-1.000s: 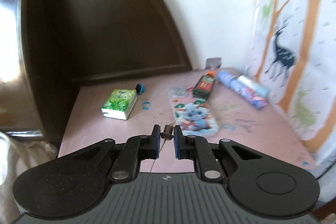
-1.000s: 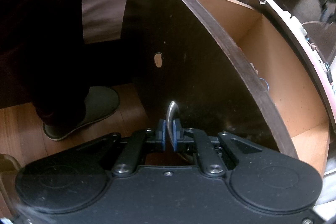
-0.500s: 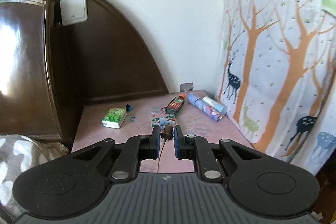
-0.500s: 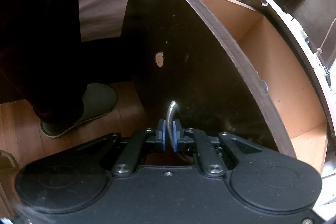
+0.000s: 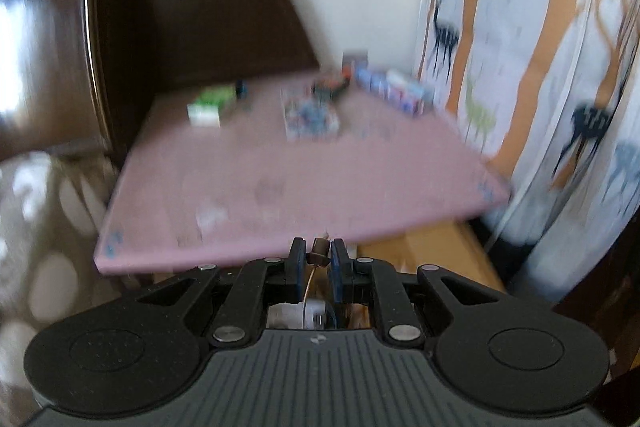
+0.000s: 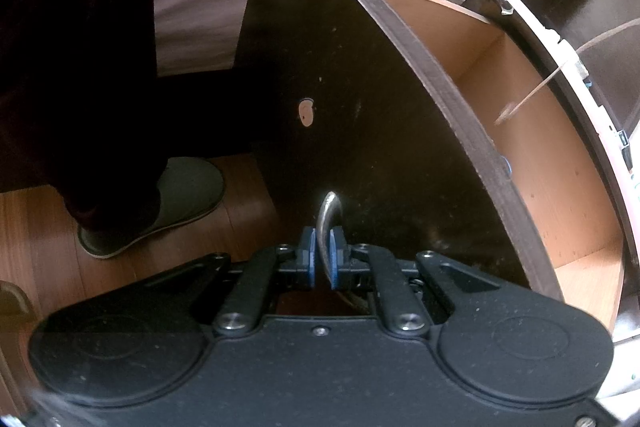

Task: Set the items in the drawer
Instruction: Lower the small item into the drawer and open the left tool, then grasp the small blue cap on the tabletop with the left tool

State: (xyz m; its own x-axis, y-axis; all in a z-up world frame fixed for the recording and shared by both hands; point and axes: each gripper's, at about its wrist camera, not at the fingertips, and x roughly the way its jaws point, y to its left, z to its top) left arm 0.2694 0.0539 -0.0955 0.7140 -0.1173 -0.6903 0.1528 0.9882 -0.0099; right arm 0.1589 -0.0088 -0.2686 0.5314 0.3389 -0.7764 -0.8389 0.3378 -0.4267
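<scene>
My right gripper (image 6: 321,247) is shut on the curved metal handle (image 6: 329,211) of the dark drawer front (image 6: 360,115). The drawer stands pulled open and shows its bare orange-wood inside (image 6: 532,147). My left gripper (image 5: 319,259) is shut on a small brown object (image 5: 319,251) with a thin cord hanging from it, held just in front of the pink nightstand top's (image 5: 280,183) front edge. The open drawer (image 5: 432,255) shows below that edge. The left wrist view is blurred.
On the nightstand's far part lie a green tissue pack (image 5: 210,103), a cartoon-printed case (image 5: 310,117), a dark orange-tipped item (image 5: 332,87) and a blue printed tube (image 5: 394,93). A deer-print curtain (image 5: 540,47) hangs on the right, a dark headboard (image 5: 200,7) on the left. A grey slipper (image 6: 172,203) is on the floor.
My left gripper has dropped lower and tilted down with the small brown object, so the nightstand's front edge and the open drawer now show. My right gripper still holds the handle.
</scene>
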